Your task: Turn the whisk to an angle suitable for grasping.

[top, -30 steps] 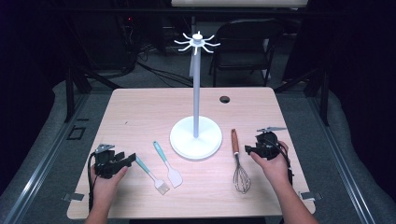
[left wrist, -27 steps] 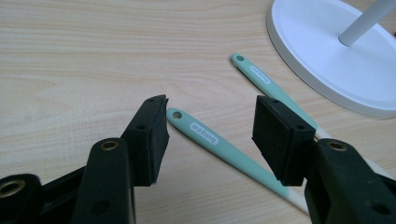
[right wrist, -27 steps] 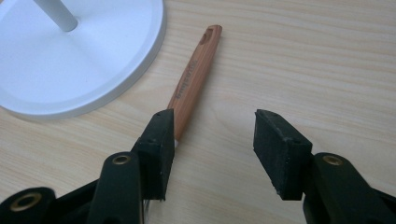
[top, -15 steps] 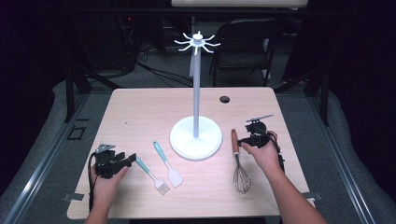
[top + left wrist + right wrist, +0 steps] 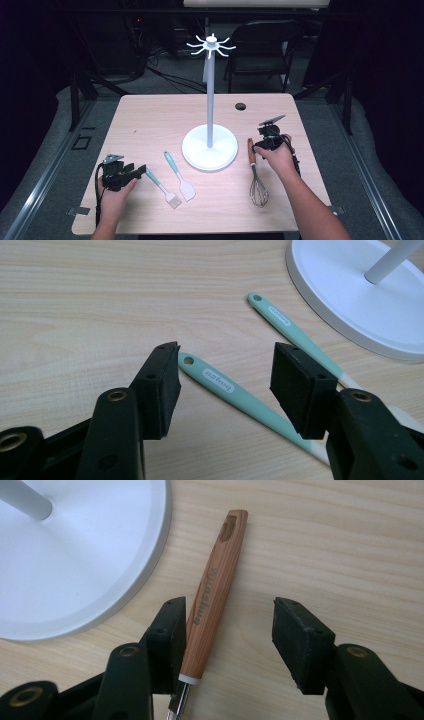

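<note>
A whisk [image 5: 258,181] with a wooden handle [image 5: 215,590] lies right of the white hook stand's base [image 5: 210,147]. My right gripper [image 5: 260,145] is open and low over that handle, which sits just inside the left jaw in the right gripper view [image 5: 232,630]. Two teal-handled utensils lie left of the base: a brush [image 5: 161,182] and a spatula [image 5: 180,175]. My left gripper [image 5: 139,171] is open at the brush's handle end. In the left gripper view [image 5: 227,375] the brush handle [image 5: 220,382] runs between the jaws, and the spatula handle [image 5: 290,327] lies beyond.
The stand's tall pole [image 5: 210,100] rises mid-table to a ring of hooks [image 5: 211,46]. A round cable hole [image 5: 240,106] sits at the back of the wooden table [image 5: 150,125]. A chair [image 5: 260,50] stands behind the table.
My right gripper has moved left and forward, from beside the whisk to over its wooden handle. The left gripper has stayed in place.
</note>
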A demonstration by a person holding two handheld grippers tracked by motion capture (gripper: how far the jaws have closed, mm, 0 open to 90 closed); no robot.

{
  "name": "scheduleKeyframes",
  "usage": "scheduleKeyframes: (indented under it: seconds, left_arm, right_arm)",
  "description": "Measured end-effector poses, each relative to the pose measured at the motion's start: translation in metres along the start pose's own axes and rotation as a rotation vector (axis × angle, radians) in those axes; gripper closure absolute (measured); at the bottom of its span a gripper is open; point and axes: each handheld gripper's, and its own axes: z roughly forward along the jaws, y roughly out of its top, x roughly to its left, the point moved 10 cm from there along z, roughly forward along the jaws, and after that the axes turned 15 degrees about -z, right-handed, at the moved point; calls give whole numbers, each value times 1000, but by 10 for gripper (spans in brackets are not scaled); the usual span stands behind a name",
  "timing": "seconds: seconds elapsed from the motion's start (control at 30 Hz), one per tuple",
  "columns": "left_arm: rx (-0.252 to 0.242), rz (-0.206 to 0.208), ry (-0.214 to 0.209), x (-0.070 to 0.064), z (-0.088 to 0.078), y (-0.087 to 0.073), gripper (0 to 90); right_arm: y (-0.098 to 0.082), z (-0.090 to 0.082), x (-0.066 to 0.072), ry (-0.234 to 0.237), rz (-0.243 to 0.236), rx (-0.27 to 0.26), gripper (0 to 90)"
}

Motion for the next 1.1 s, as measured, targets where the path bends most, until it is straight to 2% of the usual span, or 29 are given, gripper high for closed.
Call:
scheduleKeyframes:
  seconds: [0.33,0.43,0.47,0.57,0.6,0.63,0.67,0.7,0.8,0.83,0.9,1.07,1.1]
  left_arm:
    - [5,0,2,0,1,-1,451]
    - [9,4,2,0,1,-1,450]
    - [10,4,2,0,1,-1,450]
    - [10,4,5,0,2,-2,450]
    - [10,4,5,0,2,-2,450]
    - [11,2,5,-1,2,-2,450]
    - [11,3,5,-1,2,-2,450]
    - [10,2,4,-1,2,-2,450]
    - [11,4,6,0,2,-2,450]
    - [11,4,6,0,2,-2,450]
    - [10,3,6,0,2,-2,450]
    - [8,4,7,0,3,-2,450]
    - [8,4,7,0,3,-2,450]
  right_arm:
    - [-15,15,10,29,0,89,517]
    - [-18,22,14,38,18,76,517]
    - [-20,22,15,44,9,97,519]
    - [-22,25,18,47,4,105,530]
    - [-21,27,19,41,21,91,531]
    - [-23,27,19,46,9,108,533]
    - [-22,29,19,40,23,100,536]
    - [-23,28,19,47,12,119,537]
    - [-24,31,20,49,21,130,555]
    - [-23,33,22,50,39,118,563]
    - [-23,33,22,55,45,133,579]
    - [-20,37,24,38,67,128,621]
    - [-21,36,23,39,50,147,634]
